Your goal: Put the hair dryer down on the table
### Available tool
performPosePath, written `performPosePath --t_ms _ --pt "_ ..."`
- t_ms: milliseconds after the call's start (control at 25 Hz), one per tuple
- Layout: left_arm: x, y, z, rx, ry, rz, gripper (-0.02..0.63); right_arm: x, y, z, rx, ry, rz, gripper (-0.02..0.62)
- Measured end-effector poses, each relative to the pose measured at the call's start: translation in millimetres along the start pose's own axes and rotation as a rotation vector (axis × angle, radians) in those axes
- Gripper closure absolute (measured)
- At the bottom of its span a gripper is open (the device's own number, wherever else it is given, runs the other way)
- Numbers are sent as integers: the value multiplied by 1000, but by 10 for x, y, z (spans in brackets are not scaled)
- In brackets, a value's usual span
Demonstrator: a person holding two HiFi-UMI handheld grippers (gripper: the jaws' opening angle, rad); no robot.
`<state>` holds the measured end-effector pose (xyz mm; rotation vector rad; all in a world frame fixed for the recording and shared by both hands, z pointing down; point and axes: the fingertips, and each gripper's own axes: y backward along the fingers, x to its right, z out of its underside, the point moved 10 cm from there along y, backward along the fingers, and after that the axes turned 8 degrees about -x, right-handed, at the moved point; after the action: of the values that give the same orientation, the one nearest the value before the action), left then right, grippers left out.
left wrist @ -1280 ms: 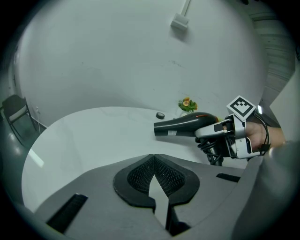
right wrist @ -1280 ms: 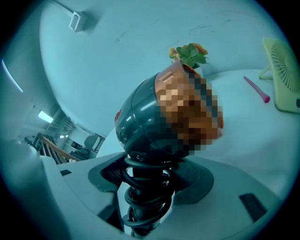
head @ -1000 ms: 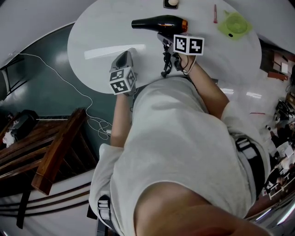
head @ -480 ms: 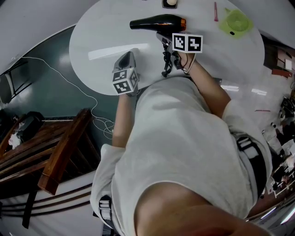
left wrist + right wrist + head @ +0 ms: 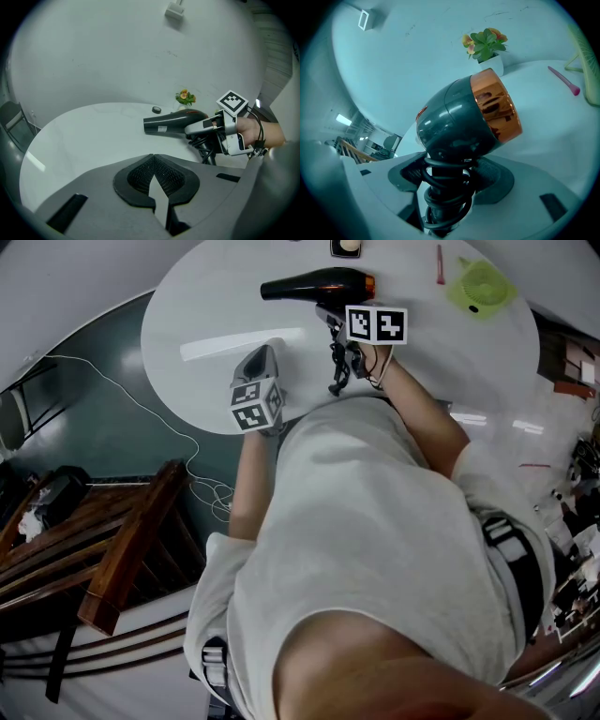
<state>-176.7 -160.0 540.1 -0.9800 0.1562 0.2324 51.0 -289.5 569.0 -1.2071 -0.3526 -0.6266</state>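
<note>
The black, copper-capped hair dryer (image 5: pixel 314 284), cord coiled round its handle, is held level at the table's (image 5: pixel 206 306) far side, its handle clamped in the right gripper (image 5: pixel 447 187); the left gripper's (image 5: pixel 154 190) jaws meet, empty.

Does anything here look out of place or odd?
Only a small thing: the black hair dryer with the copper end has its cord wound in coils below its body, and the right gripper clamps over them.

Hair dryer (image 5: pixel 319 284): black barrel, copper-orange rear cap, cord coiled round the handle.
Pose: barrel level, nozzle pointing left.
Hold: handle clamped between the right gripper (image 5: pixel 450 177) fingers.
Place: far side of the white tabletop (image 5: pixel 206 306); contact unclear.
</note>
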Motion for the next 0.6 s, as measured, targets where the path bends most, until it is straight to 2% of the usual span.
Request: performPosePath --t_ms 600 --pt "-12 -27 31 -7 13 -5 588 43 -113 -42 -12 3 44 304"
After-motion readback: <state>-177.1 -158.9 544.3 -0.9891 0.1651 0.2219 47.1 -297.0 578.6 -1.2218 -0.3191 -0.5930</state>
